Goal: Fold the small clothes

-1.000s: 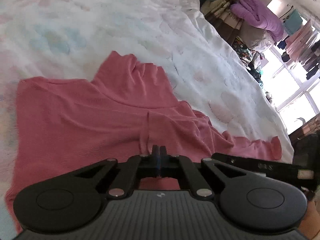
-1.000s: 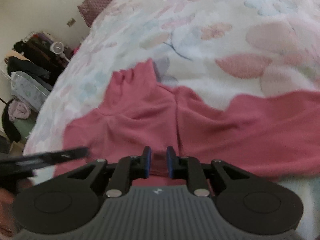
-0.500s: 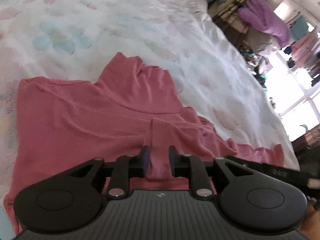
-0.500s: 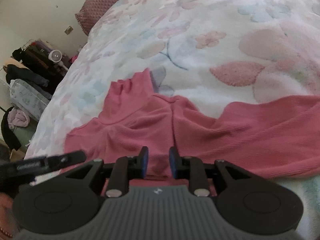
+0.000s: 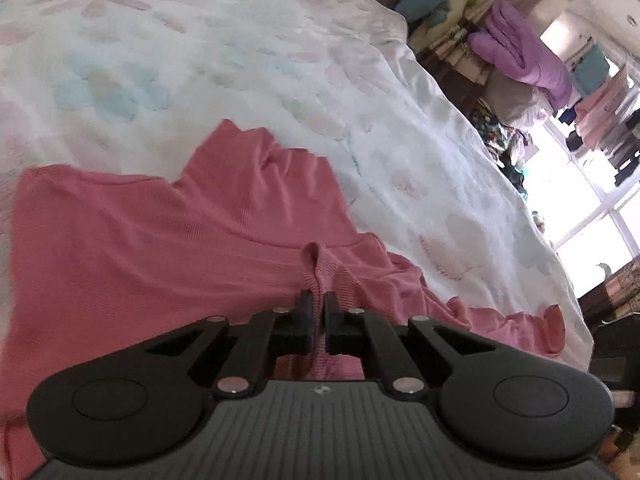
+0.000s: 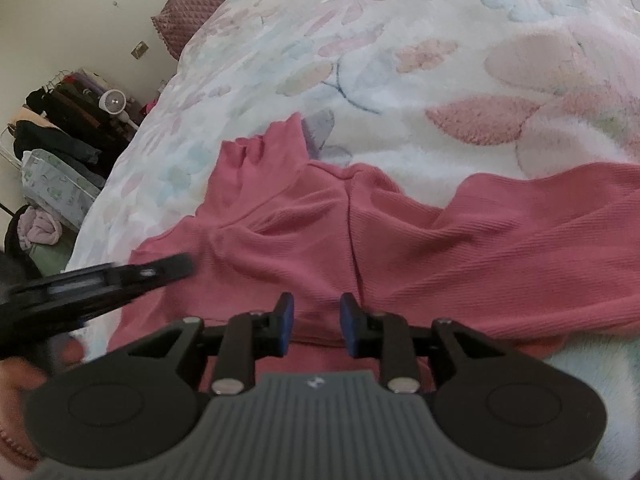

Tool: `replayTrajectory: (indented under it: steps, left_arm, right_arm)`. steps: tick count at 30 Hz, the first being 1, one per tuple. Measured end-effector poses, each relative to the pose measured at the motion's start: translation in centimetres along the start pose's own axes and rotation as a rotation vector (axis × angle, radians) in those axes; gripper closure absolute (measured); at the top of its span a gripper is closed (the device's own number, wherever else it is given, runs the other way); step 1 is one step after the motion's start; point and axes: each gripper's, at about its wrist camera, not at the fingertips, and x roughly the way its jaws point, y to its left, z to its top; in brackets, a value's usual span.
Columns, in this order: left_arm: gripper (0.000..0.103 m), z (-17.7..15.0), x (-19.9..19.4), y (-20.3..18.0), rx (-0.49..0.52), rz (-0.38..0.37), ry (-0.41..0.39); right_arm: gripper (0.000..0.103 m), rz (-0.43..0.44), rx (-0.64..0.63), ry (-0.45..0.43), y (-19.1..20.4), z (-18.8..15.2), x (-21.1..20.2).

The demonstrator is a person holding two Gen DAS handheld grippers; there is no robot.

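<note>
A pink ribbed top [image 5: 160, 240] lies spread on a floral bedspread [image 5: 240, 60]; its collar points away and a sleeve trails right to a frilled cuff [image 5: 552, 328]. My left gripper [image 5: 316, 312] is shut on a pinched ridge of the pink top near its near edge. In the right wrist view the same top [image 6: 440, 248] lies across the bedspread [image 6: 400, 60]. My right gripper [image 6: 316, 320] is open just above the top's near edge, with cloth under the gap. The left gripper's finger [image 6: 120, 276] shows at the left of that view.
A maroon pillow [image 6: 208, 4] lies at the head of the bed. Piled clothes, a purple garment [image 5: 520, 52] and bright windows stand off the bed's right side. Dark clothes, a small fan [image 6: 114, 102] and bags stand by the wall at the other side.
My left gripper opened, then closed again on a fold of the pink top. My right gripper stayed open and widened a little over the top's edge.
</note>
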Motion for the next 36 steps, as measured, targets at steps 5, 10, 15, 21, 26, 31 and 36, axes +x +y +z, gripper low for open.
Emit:
replayTrajectory:
  steps: [5,10,15,21,26,31,36]
  left_arm:
    - [0.09,-0.6,1.8,2.5,-0.076,0.042,0.076]
    - [0.052,0.8,0.1,1.3,-0.069,0.038,0.015]
    - [0.049,2.2,-2.2,1.1,-0.012,0.071,-0.021]
    - [0.048,2.8,-4.3,1.8,0.049,0.128,-0.028]
    - [0.048,2.8,-5.5,2.8,0.034,0.173,-0.035]
    - [0.048,2.8,-6.2,3.8,-0.012,0.204,-0.048]
    - [0.048,2.7,-7.9,4.2,-0.008,0.212,-0.075]
  right_arm:
    - [0.082,-0.002,0.016,0.004,-0.3,0.1,0.3]
    - [0.078,-0.004,0.01,-0.052,-0.9,0.5,-2.6]
    - [0.075,-0.152,0.083,-0.188,-7.4,1.5,-10.5]
    - [0.072,-0.499,0.172,-0.301,-19.1,4.0,-19.4]
    - [0.065,-0.505,0.482,-0.367,-29.1,3.0,-22.7]
    - [0.098,-0.452,0.556,-0.407,-32.3,3.0,-21.5]
    - [0.103,-0.412,0.377,-0.438,-26.8,4.8,-22.0]
